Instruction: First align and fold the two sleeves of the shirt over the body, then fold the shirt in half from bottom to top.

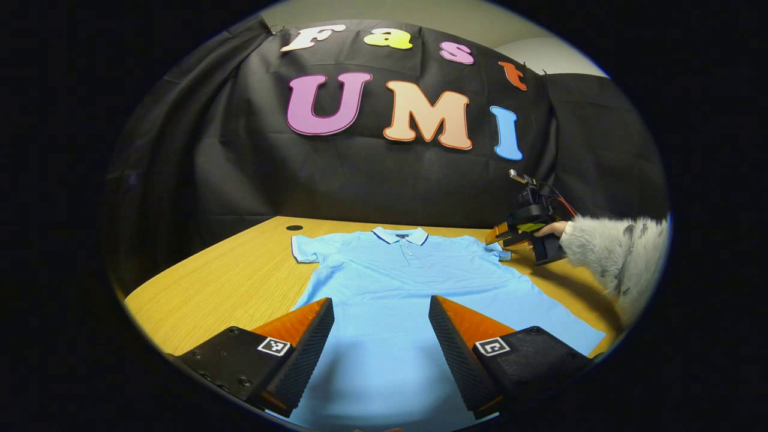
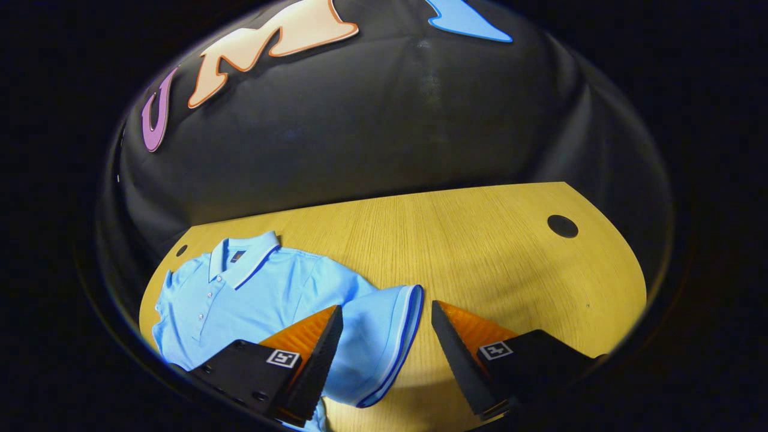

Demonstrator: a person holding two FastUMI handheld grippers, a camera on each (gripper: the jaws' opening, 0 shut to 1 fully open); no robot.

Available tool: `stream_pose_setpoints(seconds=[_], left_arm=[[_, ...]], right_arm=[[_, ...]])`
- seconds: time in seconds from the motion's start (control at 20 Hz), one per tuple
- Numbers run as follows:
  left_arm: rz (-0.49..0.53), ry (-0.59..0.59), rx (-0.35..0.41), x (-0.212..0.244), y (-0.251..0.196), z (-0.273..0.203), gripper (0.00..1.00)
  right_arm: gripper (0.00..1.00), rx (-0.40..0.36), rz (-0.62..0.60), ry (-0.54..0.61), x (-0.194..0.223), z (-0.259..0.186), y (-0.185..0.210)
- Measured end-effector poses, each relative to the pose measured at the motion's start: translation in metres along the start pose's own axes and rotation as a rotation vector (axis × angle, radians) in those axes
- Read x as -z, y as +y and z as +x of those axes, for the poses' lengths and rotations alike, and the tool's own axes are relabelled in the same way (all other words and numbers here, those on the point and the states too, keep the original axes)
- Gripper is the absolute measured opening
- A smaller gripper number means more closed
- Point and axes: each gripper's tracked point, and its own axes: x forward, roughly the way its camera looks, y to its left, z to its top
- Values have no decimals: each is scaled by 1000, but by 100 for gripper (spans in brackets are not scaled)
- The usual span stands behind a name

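Note:
A light blue polo shirt (image 1: pixel 396 282) lies flat and face up on the wooden table (image 1: pixel 228 282), collar toward the back wall, both short sleeves spread out. My left gripper (image 1: pixel 381 312) hovers open above the shirt's lower body, nothing between its fingers. In the left gripper view the other gripper (image 1: pixel 510 235) sits at the shirt's right sleeve (image 1: pixel 499 253), held by a hand in a fuzzy grey sleeve (image 1: pixel 612 249). In the right gripper view my right gripper (image 2: pixel 387 321) is open just over that sleeve (image 2: pixel 381 336), whose striped cuff lies between the spread fingers.
A dark cable hole (image 2: pixel 562 226) is set in the table right of the shirt, and another cable hole (image 1: pixel 294 228) near the left back corner. Bare wood (image 2: pixel 480 252) stretches beside the sleeve. The black cloth wall (image 1: pixel 384 180) closes the back.

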Motion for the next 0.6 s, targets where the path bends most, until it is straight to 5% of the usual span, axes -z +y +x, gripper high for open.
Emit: stream_pose_setpoints(seconds=[0.25,0.35,0.6], left_arm=[[-10,6,-2,-1,0,1,95],[-9,8,2,1,0,1,95],[-9,12,7,1,0,1,95]], right_arm=[[64,2,-39,-8,4,7,-1],[68,26,-78,-20,4,7,-6],[21,10,-134,-31,4,5,3]])
